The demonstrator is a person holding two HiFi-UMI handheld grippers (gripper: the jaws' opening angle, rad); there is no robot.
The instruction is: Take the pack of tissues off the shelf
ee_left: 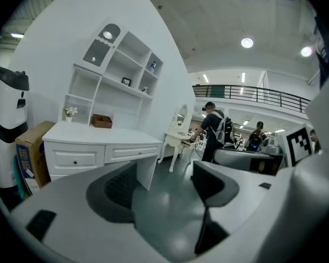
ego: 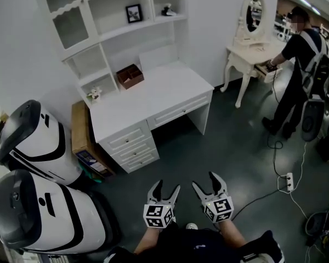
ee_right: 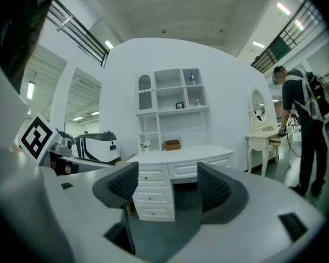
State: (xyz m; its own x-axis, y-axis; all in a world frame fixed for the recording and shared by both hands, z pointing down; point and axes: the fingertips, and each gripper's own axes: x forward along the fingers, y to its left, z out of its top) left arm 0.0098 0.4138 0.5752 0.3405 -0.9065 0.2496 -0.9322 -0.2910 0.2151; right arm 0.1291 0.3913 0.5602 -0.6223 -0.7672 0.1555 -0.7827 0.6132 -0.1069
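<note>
A white desk with a shelf unit stands against the wall, well ahead of me. On the upper right shelf sits a small bluish-white item, also in the left gripper view and the right gripper view; it is too small to identify. My left gripper and right gripper hover side by side over the dark floor, far from the desk. Both are open with nothing between the jaws, as the left gripper and right gripper show in their own views.
A picture frame, a brown box and a small flower sit on the shelf unit. Two white machines and a cardboard box stand at the left. A person works at a vanity table; a power strip lies on the floor.
</note>
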